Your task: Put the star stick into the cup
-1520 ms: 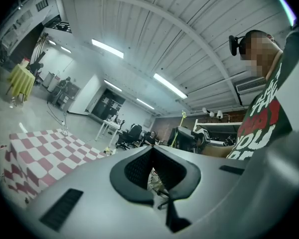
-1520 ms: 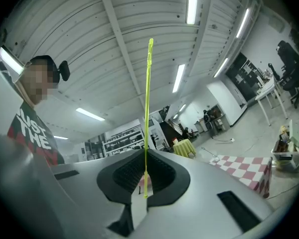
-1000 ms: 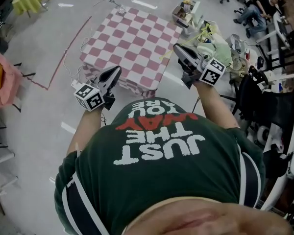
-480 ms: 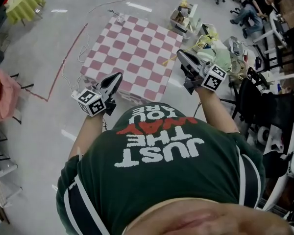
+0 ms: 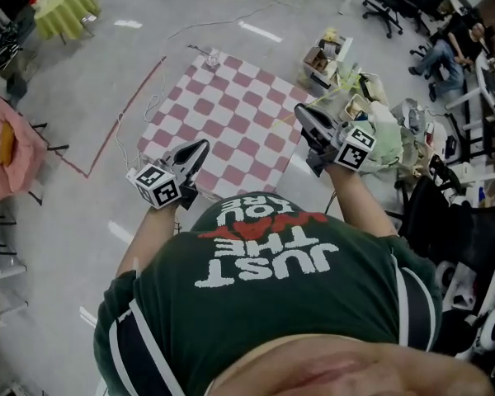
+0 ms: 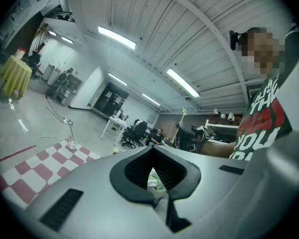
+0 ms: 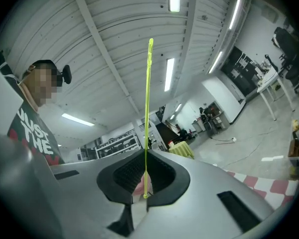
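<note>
Pinching one yellow-green stick [image 7: 147, 118], right gripper [image 7: 144, 190] has fingers closed; left gripper [image 6: 155, 185], fingers together, empty; one cup [image 6: 72, 145] at twelve o'clock holds one star stick [image 6: 70, 128].

The star stick [image 7: 147, 108], a thin yellow-green rod, is poking straight up out of the right gripper [image 7: 145, 178], whose jaws are pinching its lower end, and its slightly thicker tip is too small to read as a star. The cup [image 6: 72, 145], small and clear, is sitting upright at the far corner of the red-and-white checkered mat [image 6: 40, 158], well apart from that rod. A second stick [image 6: 70, 132], topped by a star outline, is standing in it.
</note>
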A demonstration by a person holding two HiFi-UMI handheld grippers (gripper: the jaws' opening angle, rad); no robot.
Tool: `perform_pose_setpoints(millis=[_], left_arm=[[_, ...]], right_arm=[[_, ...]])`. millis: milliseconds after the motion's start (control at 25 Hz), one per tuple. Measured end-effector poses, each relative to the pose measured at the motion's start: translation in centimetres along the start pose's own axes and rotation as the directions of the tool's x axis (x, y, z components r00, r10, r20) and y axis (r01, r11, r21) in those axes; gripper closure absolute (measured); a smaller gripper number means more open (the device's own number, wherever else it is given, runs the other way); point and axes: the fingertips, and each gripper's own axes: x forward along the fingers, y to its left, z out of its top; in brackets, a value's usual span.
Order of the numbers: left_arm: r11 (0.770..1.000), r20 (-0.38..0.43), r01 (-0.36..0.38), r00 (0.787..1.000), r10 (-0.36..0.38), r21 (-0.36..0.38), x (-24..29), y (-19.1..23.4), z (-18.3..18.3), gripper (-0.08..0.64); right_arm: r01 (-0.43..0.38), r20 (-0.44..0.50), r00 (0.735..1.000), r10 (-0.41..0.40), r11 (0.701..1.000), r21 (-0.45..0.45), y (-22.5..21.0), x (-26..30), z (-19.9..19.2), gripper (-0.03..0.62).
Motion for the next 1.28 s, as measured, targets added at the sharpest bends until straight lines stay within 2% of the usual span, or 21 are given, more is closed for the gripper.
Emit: perform_pose_setpoints(millis=[240, 440, 680, 920, 1040, 1280], left_arm=[[0.987, 0.046, -0.154, 0.987, 0.155, -0.035, 8.4, 2.1, 1.2, 0.549], [0.975, 0.039, -0.217, 0.975, 0.219, -0.045, 12.9, 3.8, 2.9, 0.549], [0.967, 0.014, -0.25, 0.968, 0.251, -0.052, 11.0, 7.9, 3.5, 0.549], [0.979, 0.007, -0.202, 0.979, 0.202, -0.023, 8.5, 14.2, 4.4, 0.549], [0.984, 0.018, -0.181, 0.983, 0.181, -0.004, 8.4, 17.6, 4.7, 0.549], [0.986, 0.046, -0.167, 0.985, 0.165, 0.03, 8.7, 23.2, 5.2, 0.549]], right_arm=[[-0.154, -0.01, 0.988, 0.154, 0.987, 0.046, -9.6, 0.6, 3.1, 0.552], [-0.227, -0.022, 0.973, 0.229, 0.971, 0.078, -15.5, 1.9, 3.8, 0.552], [-0.196, -0.024, 0.98, 0.2, 0.974, 0.112, -17.8, 5.6, 1.8, 0.552], [-0.118, -0.051, 0.991, 0.123, 0.988, 0.099, -17.2, 11.2, -0.3, 0.552], [-0.096, -0.07, 0.992, 0.102, 0.992, 0.076, -17.6, 13.7, -1.0, 0.552], [-0.104, -0.086, 0.991, 0.104, 0.995, 0.005, -20.3, 19.8, -1.8, 0.552]])
